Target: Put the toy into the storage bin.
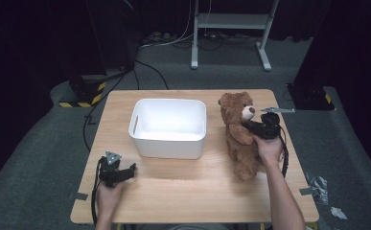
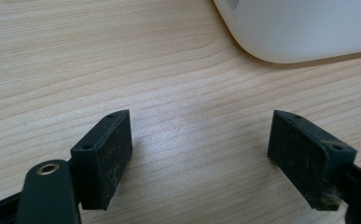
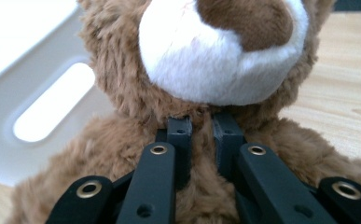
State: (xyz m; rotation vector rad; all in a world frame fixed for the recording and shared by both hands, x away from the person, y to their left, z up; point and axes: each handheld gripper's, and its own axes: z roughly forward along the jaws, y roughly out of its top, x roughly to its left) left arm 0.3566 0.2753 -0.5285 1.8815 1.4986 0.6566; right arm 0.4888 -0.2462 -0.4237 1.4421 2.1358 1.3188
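A brown teddy bear (image 1: 239,134) stood up tall near the right edge of the wooden table (image 1: 183,191), with its head toward the far edge and its feet toward the near edge, so its long way ran from far to near. Its face looked to the right, at the right gripper (image 1: 251,125). That gripper had its two black jaws squeezed together on the fur at the bear's neck, just under the white snout (image 3: 220,56). The person's right hand (image 1: 268,148) held it from the near side. A white bin (image 1: 168,127) sat in the middle of the table, closer to the far edge, just to the left of the bear, with a long hole in its side for a handle. The left gripper (image 1: 128,170) rested low by the near left corner, with its jaws wide apart over bare wood and nothing between them. It sat just in front of the bin's near corner. The table stood on a grey carpet in a dark room. Black cables ran over the floor behind it, and the feet of a white metal stand (image 1: 231,28) showed past the far edge.
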